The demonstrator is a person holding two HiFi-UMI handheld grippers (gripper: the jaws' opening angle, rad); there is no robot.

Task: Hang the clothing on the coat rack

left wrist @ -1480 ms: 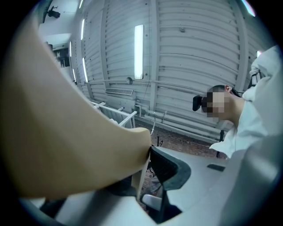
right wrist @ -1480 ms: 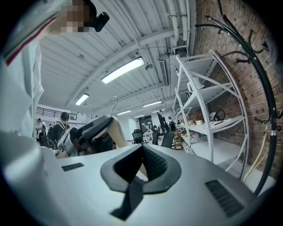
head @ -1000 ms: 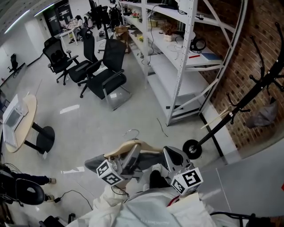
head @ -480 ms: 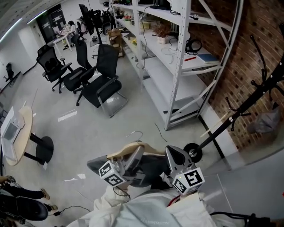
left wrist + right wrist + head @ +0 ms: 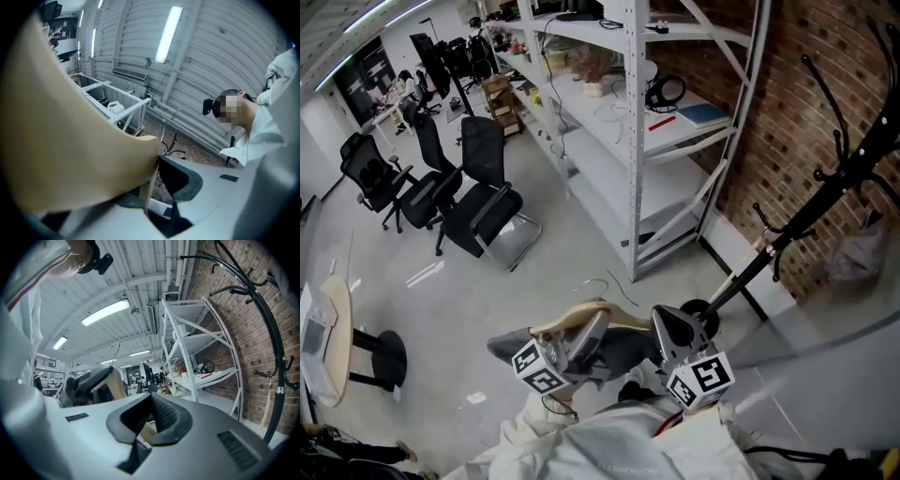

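Head view shows both claws low in front of the person, sharing one wooden hanger (image 5: 572, 317) with a grey garment (image 5: 623, 354) draped over it. The left gripper (image 5: 584, 330) is clamped on the hanger's left arm; in the left gripper view the tan wood fills the space between its jaws, which stand fairly wide around the thick timber. The right gripper (image 5: 670, 328) is closed on the other arm, and its own view shows a sliver of pale wood pinched between the ribbed pads. The metal hook (image 5: 596, 281) stands free above the hanger's middle, between the two grips. The black coat rack (image 5: 825, 202) stands off to the right by the brick wall (image 5: 787, 103), well apart from the load.

The hanger looks stiff and light, but its smooth wood is likely to slip a little in the pads. The garment is soft and limp — it will probably swing, and could slide off an arm if the hanger tips. The wood is the place to hold, not the cloth. A grip on either side of the hook should keep it level and leave the hook clear. The rack's prongs look thin and upturned, so the hook would likely need lifting over a tip.
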